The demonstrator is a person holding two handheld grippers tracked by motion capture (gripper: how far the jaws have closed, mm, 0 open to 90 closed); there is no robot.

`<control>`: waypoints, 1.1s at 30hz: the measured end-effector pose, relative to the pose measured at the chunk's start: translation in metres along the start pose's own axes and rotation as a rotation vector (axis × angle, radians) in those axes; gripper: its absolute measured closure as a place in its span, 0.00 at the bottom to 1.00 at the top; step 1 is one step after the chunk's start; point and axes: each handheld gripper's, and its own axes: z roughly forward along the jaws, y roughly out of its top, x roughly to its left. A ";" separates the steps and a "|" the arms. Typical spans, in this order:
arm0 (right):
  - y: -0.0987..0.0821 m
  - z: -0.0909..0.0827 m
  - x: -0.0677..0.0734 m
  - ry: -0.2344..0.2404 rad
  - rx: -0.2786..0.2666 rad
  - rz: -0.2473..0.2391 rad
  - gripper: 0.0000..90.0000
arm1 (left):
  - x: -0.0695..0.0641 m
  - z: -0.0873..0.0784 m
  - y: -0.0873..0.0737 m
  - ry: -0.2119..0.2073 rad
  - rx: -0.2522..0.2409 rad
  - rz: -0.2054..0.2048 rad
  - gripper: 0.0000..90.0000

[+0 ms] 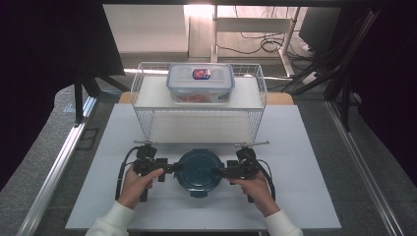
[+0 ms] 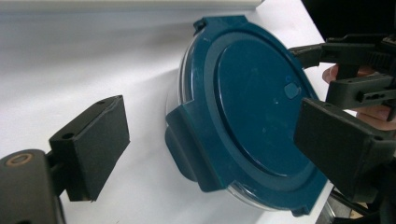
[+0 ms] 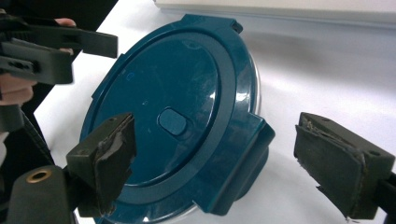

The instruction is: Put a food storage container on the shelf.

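**Mia:** Between the two sets of jaws, right in the middle of the white table (image 1: pixel 305 196), sits the round box with the dark blue lid (image 1: pixel 199 169). The left gripper (image 1: pixel 173 167) is at its nine o'clock side and the right gripper (image 1: pixel 219 172) is at its three o'clock side. Both have their jaws wide apart, and they hold nothing.

**Ben:** Are they touching it?

**Mia:** Not pinching it. In the left gripper view one lid flap (image 2: pixel 187 149) sits in the gap between the pads. In the right gripper view the other flap (image 3: pixel 247 154) does too.

**Ben:** So where should they grab?

**Mia:** I think on those flaps. They stick out, so the pads can bite there. The lid top looks smooth and shiny, so it may be slippery.

**Ben:** Is it heavy?

**Mia:** I guess it is light and hard, like plastic. The clear bottom peeks out under the lid.

**Ben:** What is farther away?

**Mia:** At twelve o'clock stands a white wire rack (image 1: pixel 147 123), with a clear box with blue clips (image 1: pixel 200 82) on top.
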 end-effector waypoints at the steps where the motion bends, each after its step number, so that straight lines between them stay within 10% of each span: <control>1: 0.000 0.001 0.000 0.008 0.000 0.004 0.14 | 0.000 0.003 -0.001 -0.003 0.007 -0.003 0.11; 21: -0.006 0.025 -0.003 0.057 0.055 0.063 0.10 | 0.006 0.026 -0.010 -0.056 0.080 -0.051 0.12; 33: -0.009 0.022 -0.008 0.110 0.037 0.141 0.25 | 0.005 0.025 -0.012 -0.116 0.112 -0.113 0.24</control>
